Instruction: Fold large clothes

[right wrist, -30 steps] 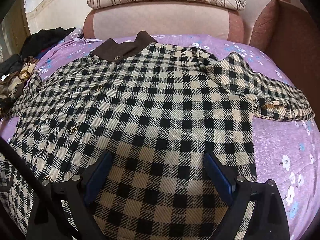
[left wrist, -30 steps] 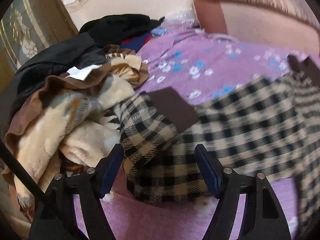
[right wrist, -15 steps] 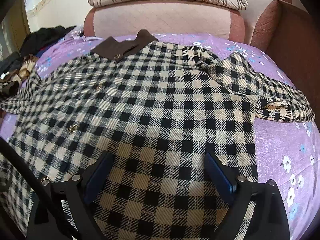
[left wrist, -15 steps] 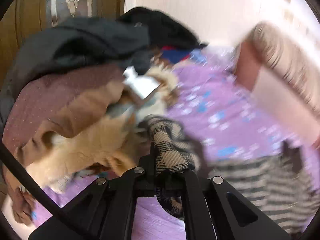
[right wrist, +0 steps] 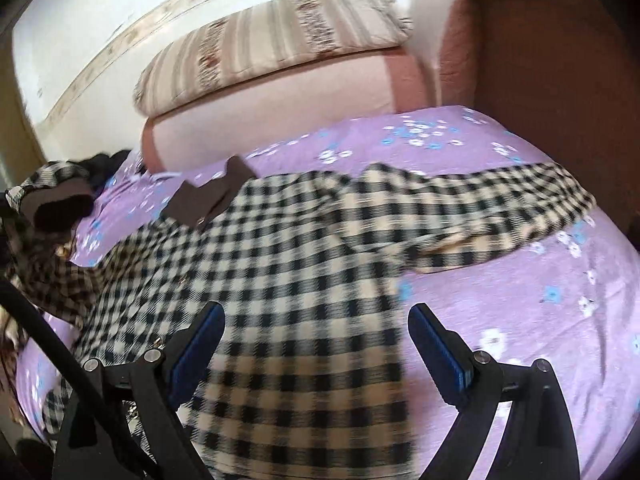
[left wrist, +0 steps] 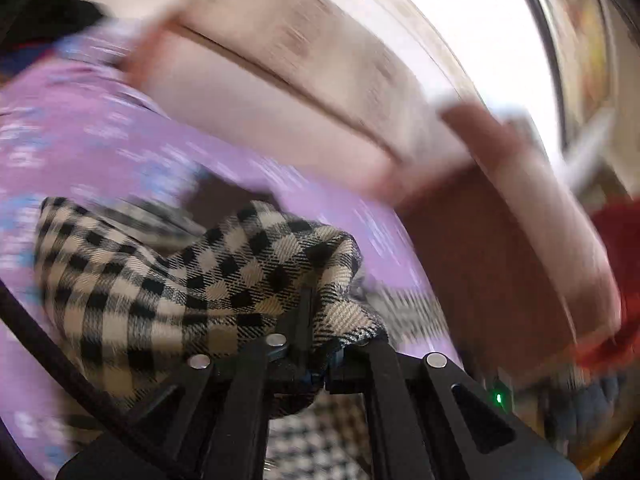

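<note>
Your left gripper (left wrist: 316, 354) had its fingers closed tight on a bunched fold of the checked coat (left wrist: 192, 280), the cloth lifted and draped over the finger bases. That view was badly blurred; behind the fabric the purple flowered bedsheet (left wrist: 80, 136) and the pink headboard (left wrist: 256, 112) showed only as smears.

Your right gripper (right wrist: 316, 344) hovered with its fingers (right wrist: 434, 344) spread wide, holding nothing, blue pads facing each other over the lower part of the coat (right wrist: 288, 264).

From the right wrist, the coat lay spread across the bedsheet (right wrist: 520, 320), brown collar (right wrist: 212, 196) toward the headboard (right wrist: 272, 108). One sleeve (right wrist: 500, 208) stretched out flat to the right, resting on the sheet near the brown bed side panel (right wrist: 552, 80). The opposite sleeve (right wrist: 44, 184) was raised off the bed at the far left, its dark cuff showing; what held it there could not be made out in that view. A striped pillow (right wrist: 272, 40) sat on top of the headboard. A heap of dark clothing (right wrist: 108, 164) lay at the bed's far left corner, partly hidden behind the raised sleeve.
</note>
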The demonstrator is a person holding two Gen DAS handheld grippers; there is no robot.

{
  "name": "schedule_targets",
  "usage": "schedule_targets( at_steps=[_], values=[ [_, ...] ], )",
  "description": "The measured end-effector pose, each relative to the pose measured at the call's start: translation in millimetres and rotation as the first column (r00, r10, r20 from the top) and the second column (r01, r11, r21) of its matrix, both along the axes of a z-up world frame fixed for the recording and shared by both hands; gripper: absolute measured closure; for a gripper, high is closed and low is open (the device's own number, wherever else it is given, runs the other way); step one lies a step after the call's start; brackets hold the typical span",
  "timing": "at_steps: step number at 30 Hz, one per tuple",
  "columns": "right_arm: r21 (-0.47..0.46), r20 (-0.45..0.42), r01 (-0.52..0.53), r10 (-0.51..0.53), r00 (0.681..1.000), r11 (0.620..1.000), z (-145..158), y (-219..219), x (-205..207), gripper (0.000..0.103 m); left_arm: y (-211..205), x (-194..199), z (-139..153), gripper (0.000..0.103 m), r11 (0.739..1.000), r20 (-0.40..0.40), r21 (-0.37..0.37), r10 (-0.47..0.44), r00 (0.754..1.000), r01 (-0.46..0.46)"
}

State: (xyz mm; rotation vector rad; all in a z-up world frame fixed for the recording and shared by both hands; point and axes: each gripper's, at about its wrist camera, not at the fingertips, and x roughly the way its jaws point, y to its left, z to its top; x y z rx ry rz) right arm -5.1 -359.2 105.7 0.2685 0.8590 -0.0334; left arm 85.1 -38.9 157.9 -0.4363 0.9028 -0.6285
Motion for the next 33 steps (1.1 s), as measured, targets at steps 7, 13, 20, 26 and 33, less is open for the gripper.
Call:
schedule_targets(
  at_steps=[7,13,20,26,33],
  values=[
    [0.117,-0.034,0.018,-0.014,0.999,0.993,-9,-31,-1,0.007,-42,-37,-22,0.039,0.989,-0.008,0.148,-0.030,1.000,0.031],
    [0.169,-0.051,-0.018,0.027,0.998,0.985,-16,-25,2,0.007,13,-61,-37,0.038,0.956,0.031,0.278,0.088,0.996,-0.093],
    [0.090,-0.079,-0.091,0.099,0.992,0.992,-27,5,3,0.007,77,-67,-61,0.038,0.858,0.108,0.456,0.209,0.972,-0.235],
    [0.104,-0.168,-0.258,0.272,0.947,0.961,-43,45,14,0.084,104,-62,-68,0.038,0.826,0.126,0.478,0.271,0.954,-0.298],
    [-0.120,0.002,-0.197,0.199,0.980,0.973,15,38,37,0.092,106,-42,-70,0.037,0.785,0.141,0.505,0.335,0.932,-0.359]
  ],
)
